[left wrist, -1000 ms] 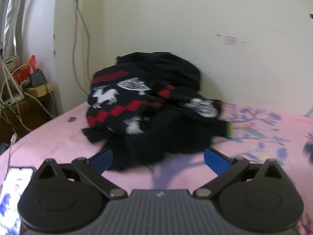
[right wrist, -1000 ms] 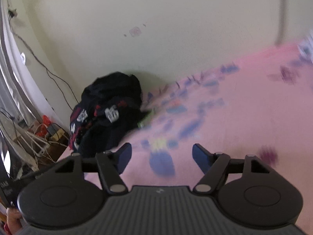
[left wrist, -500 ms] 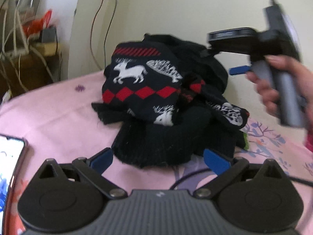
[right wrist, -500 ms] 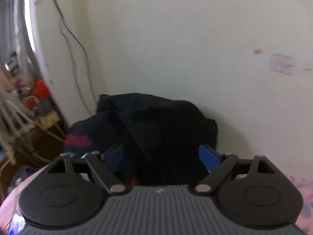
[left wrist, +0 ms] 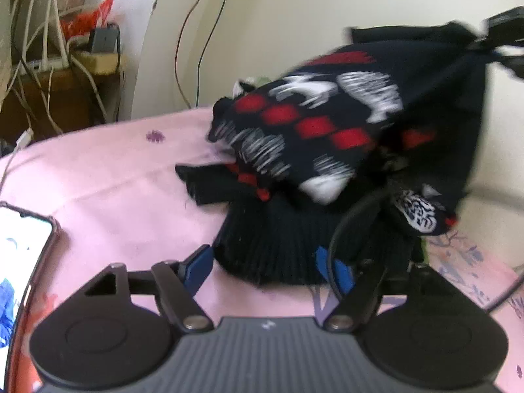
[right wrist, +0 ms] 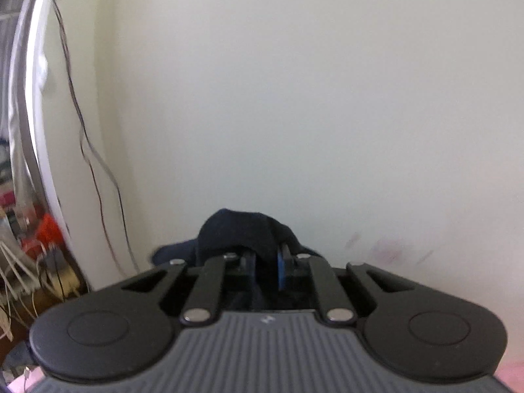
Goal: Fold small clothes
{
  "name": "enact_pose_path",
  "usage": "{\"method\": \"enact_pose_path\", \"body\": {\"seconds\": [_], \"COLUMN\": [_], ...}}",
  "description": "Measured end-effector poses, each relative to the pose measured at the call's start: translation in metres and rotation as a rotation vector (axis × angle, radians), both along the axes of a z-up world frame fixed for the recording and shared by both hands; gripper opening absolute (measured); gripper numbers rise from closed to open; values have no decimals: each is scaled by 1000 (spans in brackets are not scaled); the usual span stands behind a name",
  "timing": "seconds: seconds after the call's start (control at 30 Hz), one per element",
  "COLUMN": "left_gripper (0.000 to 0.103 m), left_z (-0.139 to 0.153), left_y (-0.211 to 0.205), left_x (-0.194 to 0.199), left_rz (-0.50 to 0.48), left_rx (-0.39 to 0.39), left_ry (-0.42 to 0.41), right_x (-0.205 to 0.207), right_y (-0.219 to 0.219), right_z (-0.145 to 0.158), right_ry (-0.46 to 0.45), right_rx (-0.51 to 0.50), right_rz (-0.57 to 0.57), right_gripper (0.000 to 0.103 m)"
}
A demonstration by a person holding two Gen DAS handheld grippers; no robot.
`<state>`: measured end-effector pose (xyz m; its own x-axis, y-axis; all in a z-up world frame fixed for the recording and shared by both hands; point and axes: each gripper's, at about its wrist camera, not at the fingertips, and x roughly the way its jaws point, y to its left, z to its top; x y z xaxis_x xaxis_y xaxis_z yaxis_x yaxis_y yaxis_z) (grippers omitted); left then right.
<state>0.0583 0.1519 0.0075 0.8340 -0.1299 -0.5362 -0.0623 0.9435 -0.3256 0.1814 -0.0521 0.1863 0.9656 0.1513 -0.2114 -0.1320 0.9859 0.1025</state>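
A dark knitted sweater (left wrist: 327,131) with red diamonds and white reindeer patterns is lifted at its upper right corner off the pink bedsheet (left wrist: 114,177); its ribbed black hem (left wrist: 278,245) still rests on the sheet. My left gripper (left wrist: 268,268) is open, its blue pads on either side of the hem. My right gripper (right wrist: 265,265) is shut on a fold of the dark sweater (right wrist: 239,232), held up in front of the wall. In the left wrist view the right gripper (left wrist: 504,32) shows at the top right, pulling the fabric up.
A phone (left wrist: 19,255) with a lit screen lies on the sheet at the left. A shelf with cables and a power strip (left wrist: 65,52) stands at the back left. A cream wall (right wrist: 294,98) runs behind the bed. A black cable (left wrist: 347,226) loops over the sweater.
My right gripper has closed on the top of the sweater and lifted it up to the right. My left gripper has stayed open at the hem.
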Motion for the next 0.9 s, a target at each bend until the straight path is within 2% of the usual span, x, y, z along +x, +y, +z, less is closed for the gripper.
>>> {"method": "enact_pose_path", "body": {"seconds": [0.07,0.13,0.27,0.33,0.4,0.47,0.53,0.57,0.6,0.63,0.7,0.8,0.9], "left_gripper": [76,80,96,100,102,102,102,102,102,102,102,103,103], "left_z": [5,12,26,29,31,29,26,24,22,21,17,14,23], "left_y": [-2,-1,1,-1,-11,-25,-36,-38,-38,-37,-28,-11,5], "left_x": [-6,-16,-42,-50,-55,-63,-84,-95,-104,-115,-133,-151,-146], "left_rz": [-4,-34,-96,-179,-333,-537,-721,-782,-835,-886,-941,-971,-936], "left_rx": [12,-13,-57,-79,-50,-10,12,29,45,68,121,173,170], "left_ry": [-49,-127,-330,-389,-390,-355,-330,-322,-312,-298,-270,-226,-190], "right_x": [-43,-82,-167,-197,-229,-234,-236,-239,-250,-262,-290,-340,-384], "right_y": [-15,-29,-60,-78,-98,-110,-117,-125,-134,-138,-150,-178,-211], "right_z": [31,55,94,103,107,98,71,53,32,16,-19,-54,-72], "right_ry": [-71,-119,-179,-182,-159,-81,98,186,233,241,269,270,229], "right_rx": [-27,-35,-73,-89,-87,-76,-95,-115,-138,-169,-218,-164,-106], "right_rz": [-18,-28,-64,-79,-92,-82,-26,-21,-21,-42,-49,-64,-196], "right_gripper": [3,3,3,3,3,5,9,27,45,62,61,61,59]}}
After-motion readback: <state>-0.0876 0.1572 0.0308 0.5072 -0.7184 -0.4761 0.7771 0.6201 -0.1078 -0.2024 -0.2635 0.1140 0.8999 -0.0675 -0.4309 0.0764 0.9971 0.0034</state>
